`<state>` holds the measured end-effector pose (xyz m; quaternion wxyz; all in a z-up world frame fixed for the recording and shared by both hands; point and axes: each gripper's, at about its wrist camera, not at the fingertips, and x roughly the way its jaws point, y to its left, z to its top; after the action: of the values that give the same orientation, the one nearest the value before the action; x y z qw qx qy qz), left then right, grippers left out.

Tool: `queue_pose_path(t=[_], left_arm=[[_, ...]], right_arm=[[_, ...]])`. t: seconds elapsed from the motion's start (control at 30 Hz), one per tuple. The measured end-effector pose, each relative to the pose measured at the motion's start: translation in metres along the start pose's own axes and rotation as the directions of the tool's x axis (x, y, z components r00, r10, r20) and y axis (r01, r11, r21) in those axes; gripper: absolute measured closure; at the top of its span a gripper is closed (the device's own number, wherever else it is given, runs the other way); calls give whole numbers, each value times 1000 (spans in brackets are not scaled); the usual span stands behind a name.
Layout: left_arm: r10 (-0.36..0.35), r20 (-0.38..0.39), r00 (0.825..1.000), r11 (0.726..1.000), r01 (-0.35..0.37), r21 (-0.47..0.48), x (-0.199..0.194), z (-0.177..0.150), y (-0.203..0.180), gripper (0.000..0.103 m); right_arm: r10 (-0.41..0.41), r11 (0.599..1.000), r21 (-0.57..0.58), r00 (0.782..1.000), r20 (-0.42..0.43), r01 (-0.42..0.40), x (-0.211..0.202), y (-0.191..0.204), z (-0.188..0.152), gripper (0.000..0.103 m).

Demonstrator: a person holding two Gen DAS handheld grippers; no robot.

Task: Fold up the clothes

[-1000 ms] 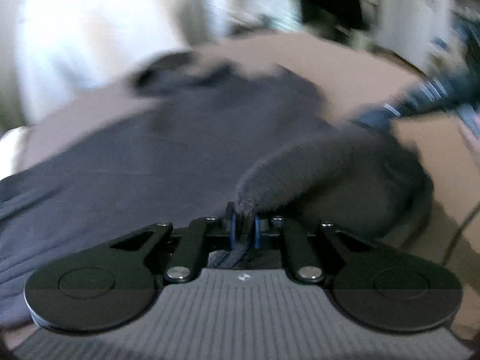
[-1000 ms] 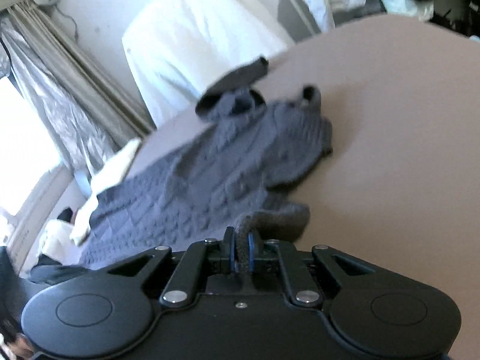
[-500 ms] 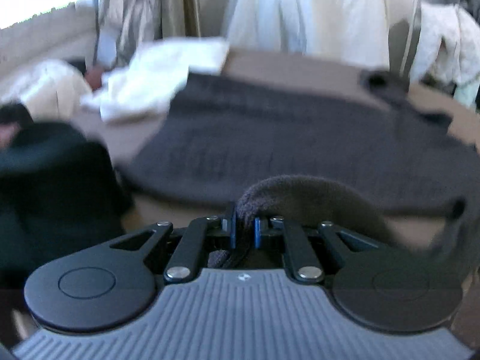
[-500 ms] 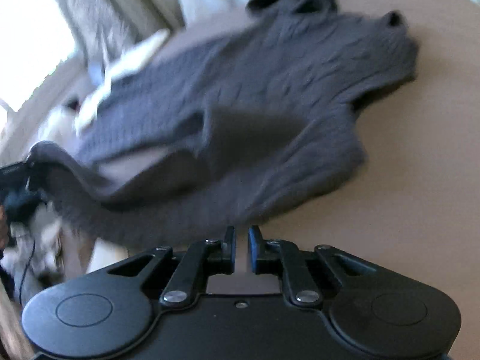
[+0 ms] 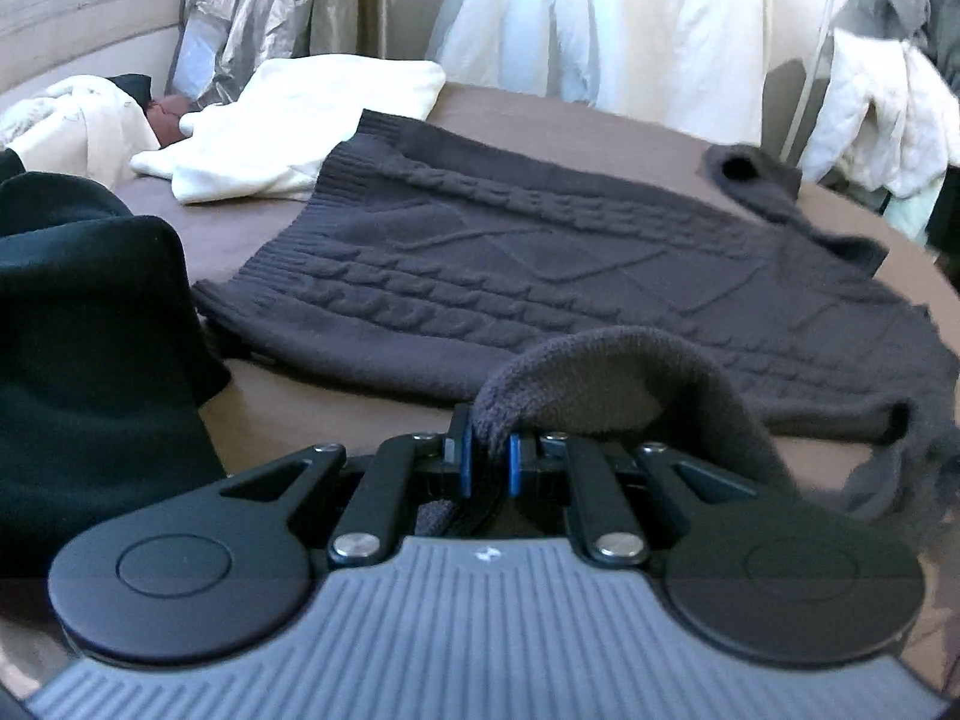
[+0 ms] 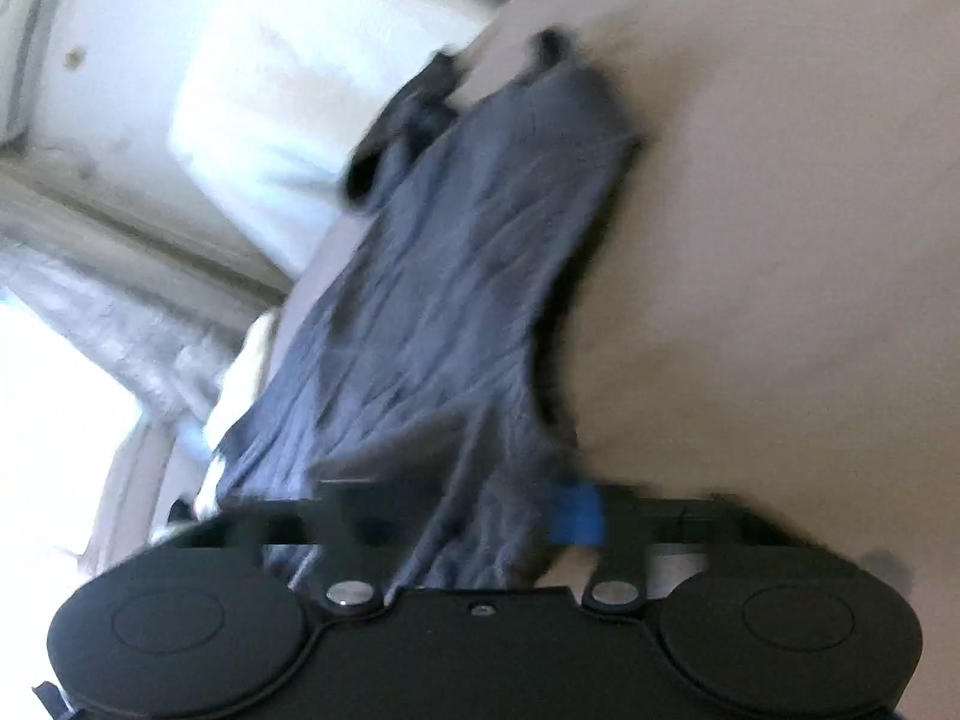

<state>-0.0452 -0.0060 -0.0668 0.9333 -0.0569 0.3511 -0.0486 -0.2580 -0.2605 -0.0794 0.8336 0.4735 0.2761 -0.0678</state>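
Note:
A dark grey cable-knit sweater (image 5: 510, 264) lies spread flat on the brown round table (image 5: 600, 120). Its hem points left and its neck right. One sleeve (image 5: 630, 372) arches up off the near edge into my left gripper (image 5: 486, 450), which is shut on the cuff between its blue pads. The right wrist view is blurred. There my right gripper (image 6: 456, 510) stands open low over the near end of the sweater (image 6: 468, 252). Its fingers are spread wide with grey knit lying between them, and one blue pad (image 6: 576, 513) shows.
A folded white garment (image 5: 288, 120) lies at the table's far left. A black garment (image 5: 90, 330) is heaped at the near left. White jackets (image 5: 600, 18) hang behind the table, beside silver curtains (image 5: 240, 6). Bare brown table (image 6: 780, 240) lies to the right of the sweater.
My left gripper swung round with the sleeve, then held still. My right gripper let go of the other sleeve, sank toward the sweater and opened wide.

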Motion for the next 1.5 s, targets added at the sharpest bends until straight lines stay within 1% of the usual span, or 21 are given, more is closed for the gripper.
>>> queue_pose_path(t=[0.07,0.13,0.23,0.27,0.4,0.53,0.67,0.73,0.77,0.83,0.87,0.97,1.03,1.1,1.13,1.2,1.23,1.33,1.4,1.47,1.5], left_arm=[[-9,19,1000,1000,9,-3,-22,4,2,93],[-64,49,997,997,66,-37,-46,8,9,93],[-140,34,990,987,143,-78,-56,3,12,93],[-166,21,986,982,167,-85,-55,0,12,93],[-219,-50,974,970,212,-124,-45,-13,11,93],[-266,-47,963,951,254,-177,-53,-15,26,93],[-367,-8,930,878,344,-332,-53,-9,55,93],[-391,-3,921,854,361,-374,-50,-6,58,93],[-413,-5,911,835,377,-400,-49,-2,58,93],[-485,-6,875,774,425,-470,-48,9,57,93],[-501,-5,865,760,437,-481,-48,18,56,93],[-489,-1,872,784,439,-439,-50,55,51,93],[-474,-15,881,795,420,-438,-38,79,51,93],[-450,-53,891,798,375,-472,-5,104,56,92],[-422,-82,903,810,335,-481,16,115,59,92],[-314,-179,932,870,207,-447,71,132,62,90],[-262,-232,937,894,145,-423,99,136,62,89],[-140,-365,920,939,6,-345,169,134,60,87],[-125,-355,927,954,15,-298,186,130,54,70],[-121,-294,948,969,48,-243,188,128,50,58],[-113,-261,959,977,60,-205,187,128,48,56]], right_arm=[[-41,995,-88,998,36,45,-9,25,0,91],[-39,985,-165,993,110,57,-40,47,7,92],[-156,920,-329,969,193,214,-81,66,4,94],[-197,900,-355,963,187,253,-86,62,1,95],[-296,902,-304,952,81,306,-59,33,-20,95],[-326,889,-325,944,49,324,-48,36,-20,95],[-294,909,-296,955,40,292,-69,42,-3,95],[-287,915,-284,957,40,286,-76,47,3,95],[-313,902,-302,949,42,310,-73,53,6,95],[-383,856,-359,923,46,373,-64,69,12,95],[-409,844,-366,912,34,392,-58,76,20,95],[-457,841,-342,889,-32,420,-38,97,54,95],[-452,859,-295,890,-58,418,-26,101,83,94],[-431,888,-219,897,-92,404,-8,102,112,91],[-409,904,-176,907,-98,389,-1,101,122,88],[-341,938,-83,938,-57,336,14,98,138,80],[-325,945,-56,945,-26,323,21,97,142,76],[-245,967,-49,965,97,251,29,96,141,76],[-220,968,-97,969,115,232,31,96,135,76],[-241,945,-202,965,102,257,30,99,123,76],[-258,927,-254,961,96,274,30,101,117,76]])
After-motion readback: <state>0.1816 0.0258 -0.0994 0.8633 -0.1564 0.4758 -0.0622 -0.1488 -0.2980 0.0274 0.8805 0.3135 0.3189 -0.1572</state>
